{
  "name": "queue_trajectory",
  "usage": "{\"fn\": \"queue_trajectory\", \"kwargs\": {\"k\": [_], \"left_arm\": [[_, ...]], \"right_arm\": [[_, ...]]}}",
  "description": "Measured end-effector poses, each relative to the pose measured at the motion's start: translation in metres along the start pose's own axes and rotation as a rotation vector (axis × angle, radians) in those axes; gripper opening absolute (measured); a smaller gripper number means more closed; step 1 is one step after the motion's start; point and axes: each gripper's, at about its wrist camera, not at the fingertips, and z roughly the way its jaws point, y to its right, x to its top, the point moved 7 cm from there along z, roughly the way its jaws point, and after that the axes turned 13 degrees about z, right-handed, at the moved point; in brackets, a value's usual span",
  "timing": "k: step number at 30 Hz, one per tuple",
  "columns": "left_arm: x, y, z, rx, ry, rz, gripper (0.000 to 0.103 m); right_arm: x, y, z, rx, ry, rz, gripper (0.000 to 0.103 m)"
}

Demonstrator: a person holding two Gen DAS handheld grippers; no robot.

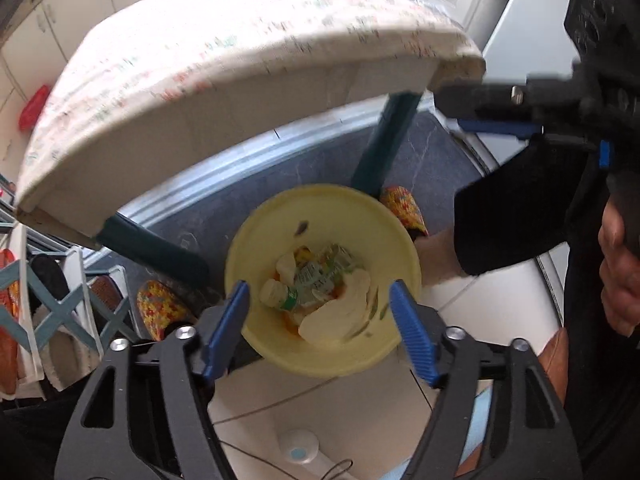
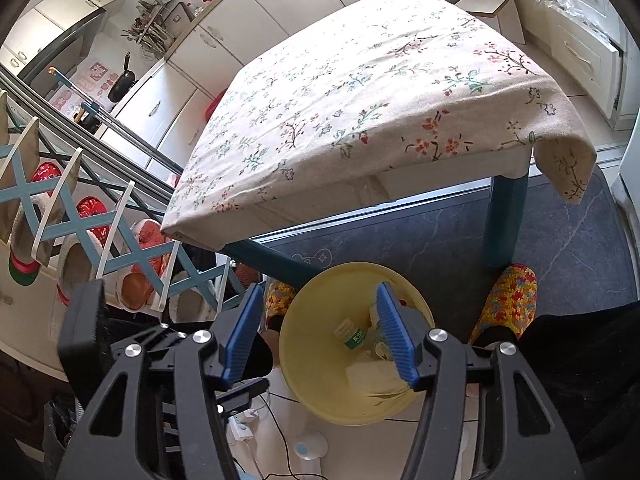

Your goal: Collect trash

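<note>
A yellow bin (image 1: 256, 248) stands on the floor beside the table and also shows in the right wrist view (image 2: 308, 344). Inside lie a clear plastic bottle (image 1: 296, 292) with a green label (image 2: 354, 336), crumpled white paper (image 1: 340, 312) and other scraps. My left gripper (image 1: 320, 320) is open and empty just above the bin's mouth. My right gripper (image 2: 316, 336) is open and empty above the bin. Its body shows at the upper right of the left wrist view.
A table with a flowered cloth (image 2: 360, 100) stands beyond the bin on blue legs (image 2: 500, 220). A dark mat (image 2: 560, 240) lies under it. Feet in patterned slippers (image 2: 508, 300) flank the bin. A rack of slippers (image 2: 80, 240) stands left. Cables (image 2: 280, 440) lie on the floor.
</note>
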Motion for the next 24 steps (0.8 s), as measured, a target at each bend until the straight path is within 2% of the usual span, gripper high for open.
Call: {"fn": "queue_trajectory", "kwargs": {"k": [2, 5, 9, 14, 17, 21, 24], "left_arm": [[0.006, -0.006, -0.011, 0.046, 0.046, -0.018, 0.085], [0.013, -0.021, -0.025, 0.131, 0.1, -0.068, 0.092], [0.017, -0.042, -0.04, 0.184, 0.14, -0.178, 0.093], [0.019, -0.062, -0.065, 0.284, 0.183, -0.258, 0.095], [0.021, -0.066, -0.08, 0.319, 0.212, -0.268, 0.095], [0.023, -0.066, -0.1, 0.326, 0.265, -0.296, 0.095], [0.022, -0.067, -0.117, 0.37, 0.289, -0.311, 0.095]], "right_arm": [[0.001, 0.0, -0.001, -0.007, 0.011, -0.005, 0.063], [0.002, -0.004, -0.006, -0.018, 0.042, -0.03, 0.063], [0.006, -0.011, -0.015, -0.048, 0.107, -0.077, 0.07], [0.009, -0.02, -0.026, -0.074, 0.186, -0.134, 0.075], [0.011, -0.026, -0.032, -0.081, 0.224, -0.163, 0.078], [0.011, -0.032, -0.039, -0.09, 0.264, -0.186, 0.083], [0.012, -0.038, -0.048, -0.091, 0.308, -0.202, 0.087]]}}
